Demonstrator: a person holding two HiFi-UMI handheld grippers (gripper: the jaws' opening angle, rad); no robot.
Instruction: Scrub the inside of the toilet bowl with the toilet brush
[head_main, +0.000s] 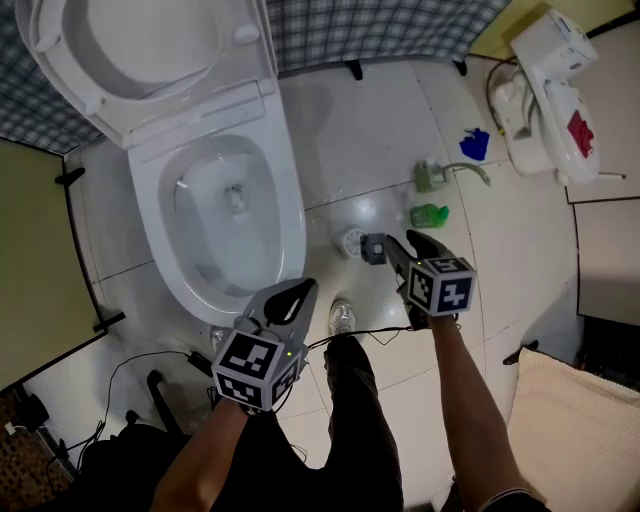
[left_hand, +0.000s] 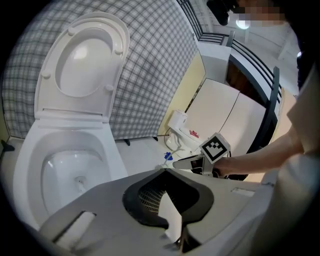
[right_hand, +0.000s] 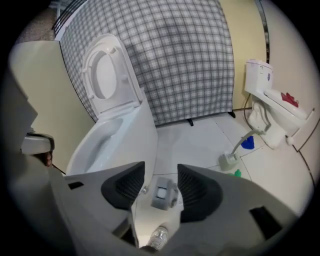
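The white toilet (head_main: 292, 225) stands at upper left, seat and lid (head_main: 150, 45) raised, bowl (left_hand: 30, 165) open with water at the bottom. A brush with a grey handle end (head_main: 373, 248) and a white bristly head (head_main: 351, 240) stands on the floor right of the toilet. My right gripper (head_main: 388, 246) hangs over it, open. In the right gripper view the grey end (right_hand: 162, 193) sits between the jaws of the right gripper (right_hand: 161, 169), with a gap on the left side. My left gripper (head_main: 304, 288) hovers by the bowl's near rim, shut and empty, as the left gripper view shows (left_hand: 164, 173).
A second brush with a curved handle (head_main: 452, 172), a blue thing (head_main: 475, 143) and a green thing (head_main: 430, 215) lie on the tiles to the right. Another white fixture (head_main: 545, 90) stands at the far right. My shoe (head_main: 342, 318) and cables (head_main: 150, 360) are near the toilet's foot.
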